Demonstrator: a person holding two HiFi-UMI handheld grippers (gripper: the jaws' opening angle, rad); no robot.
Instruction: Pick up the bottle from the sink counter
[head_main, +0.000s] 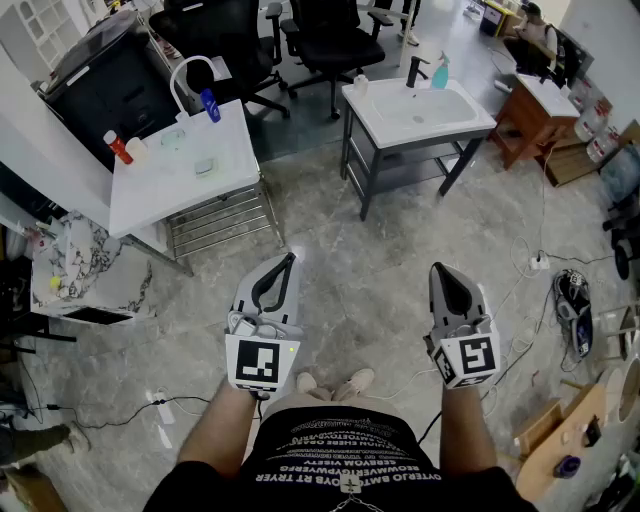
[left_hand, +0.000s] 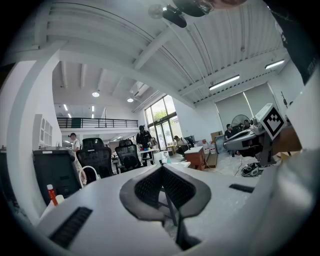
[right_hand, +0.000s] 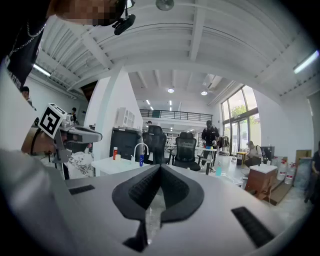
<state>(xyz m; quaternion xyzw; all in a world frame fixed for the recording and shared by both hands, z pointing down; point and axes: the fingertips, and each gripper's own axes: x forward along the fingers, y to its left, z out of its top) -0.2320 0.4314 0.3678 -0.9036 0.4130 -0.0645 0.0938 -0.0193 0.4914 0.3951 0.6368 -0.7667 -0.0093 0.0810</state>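
Two white sink counters stand across the floor, well ahead of both grippers. On the left counter (head_main: 170, 185) are a blue bottle (head_main: 210, 105) beside a white faucet (head_main: 185, 75) and a red bottle (head_main: 118, 147). The sink counter further right (head_main: 418, 110) carries a teal pump bottle (head_main: 440, 72) and a small white bottle (head_main: 361, 85). My left gripper (head_main: 291, 258) and right gripper (head_main: 437, 268) are held low over the floor, both shut and empty. The right gripper view shows its shut jaws (right_hand: 160, 166), the blue bottle (right_hand: 141, 160) and the red bottle (right_hand: 114, 153) far off. The left gripper (left_hand: 162, 167) is also shut.
Black office chairs (head_main: 330, 35) stand behind the counters, and a black cabinet (head_main: 95, 70) at the far left. A wooden desk (head_main: 535, 110) is at the right. Cables and a power strip (head_main: 540, 262) lie on the stone floor. People stand in the distance (right_hand: 210, 135).
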